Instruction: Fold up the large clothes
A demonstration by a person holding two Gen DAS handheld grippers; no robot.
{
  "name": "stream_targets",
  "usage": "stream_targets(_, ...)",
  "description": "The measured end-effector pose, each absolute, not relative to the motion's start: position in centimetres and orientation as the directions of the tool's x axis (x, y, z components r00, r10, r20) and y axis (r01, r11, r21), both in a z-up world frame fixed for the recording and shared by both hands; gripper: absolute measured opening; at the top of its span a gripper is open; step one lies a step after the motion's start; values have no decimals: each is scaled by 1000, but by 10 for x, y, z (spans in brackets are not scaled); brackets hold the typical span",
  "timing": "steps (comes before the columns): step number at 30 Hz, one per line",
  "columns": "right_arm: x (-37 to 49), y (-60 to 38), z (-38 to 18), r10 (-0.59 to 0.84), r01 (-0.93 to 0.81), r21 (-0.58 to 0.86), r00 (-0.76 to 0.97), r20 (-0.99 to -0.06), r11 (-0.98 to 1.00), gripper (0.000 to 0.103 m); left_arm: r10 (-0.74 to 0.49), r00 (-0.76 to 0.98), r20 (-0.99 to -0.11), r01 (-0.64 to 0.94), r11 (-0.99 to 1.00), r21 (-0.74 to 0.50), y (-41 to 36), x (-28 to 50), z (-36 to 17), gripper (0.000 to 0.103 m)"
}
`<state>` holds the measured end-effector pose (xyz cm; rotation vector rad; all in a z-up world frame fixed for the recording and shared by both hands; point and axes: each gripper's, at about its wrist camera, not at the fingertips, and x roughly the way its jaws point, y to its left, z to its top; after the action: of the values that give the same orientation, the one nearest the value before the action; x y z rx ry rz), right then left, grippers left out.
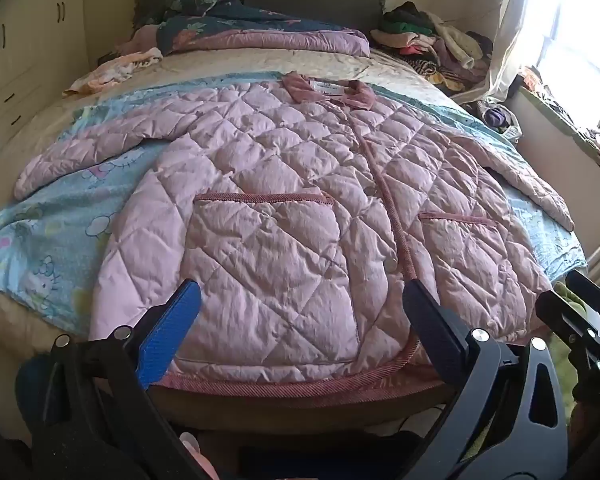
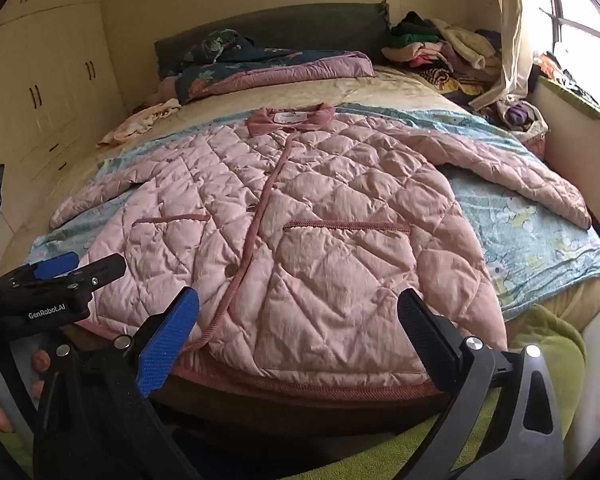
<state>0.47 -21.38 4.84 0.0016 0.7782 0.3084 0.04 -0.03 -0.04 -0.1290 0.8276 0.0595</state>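
Note:
A large pink quilted jacket [image 1: 284, 208] [image 2: 308, 216] lies flat and buttoned on the bed, collar at the far end, both sleeves spread out to the sides, hem at the near edge. My left gripper [image 1: 300, 300] hovers over the hem's left half, jaws wide open with nothing between them. My right gripper [image 2: 300, 308] hovers over the hem's right half, likewise open and empty. In the right wrist view the left gripper [image 2: 56, 272] shows at the left edge, with a person's fingers on its handle. The right gripper's fingers [image 1: 580, 304] show at the right edge of the left wrist view.
A light blue cartoon sheet [image 1: 48, 240] [image 2: 540, 232] lies under the jacket. A folded dark floral quilt [image 1: 260, 28] lies at the headboard, and a pile of clothes [image 1: 432, 44] [image 2: 448, 56] sits at the far right. White wardrobes [image 2: 48, 80] stand left, a window right.

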Motion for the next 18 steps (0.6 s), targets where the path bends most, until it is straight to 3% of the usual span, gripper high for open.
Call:
stream_targets(3,10,-222,45,282,-275,126,661,-695,953,99,1,681,-732,-102,990,-93,-1,0,-1,95)
stream_targets(4,5,-215,47,246,-281,61,690,-680,958,99,1,682,-731,-103,990,-94,-1,1,-1,95)
stream_targets(18,3,-207,48,257,-288,74,674,-693,955,99,-5,687,-726,-105,989,-107,3,-1,4,95)
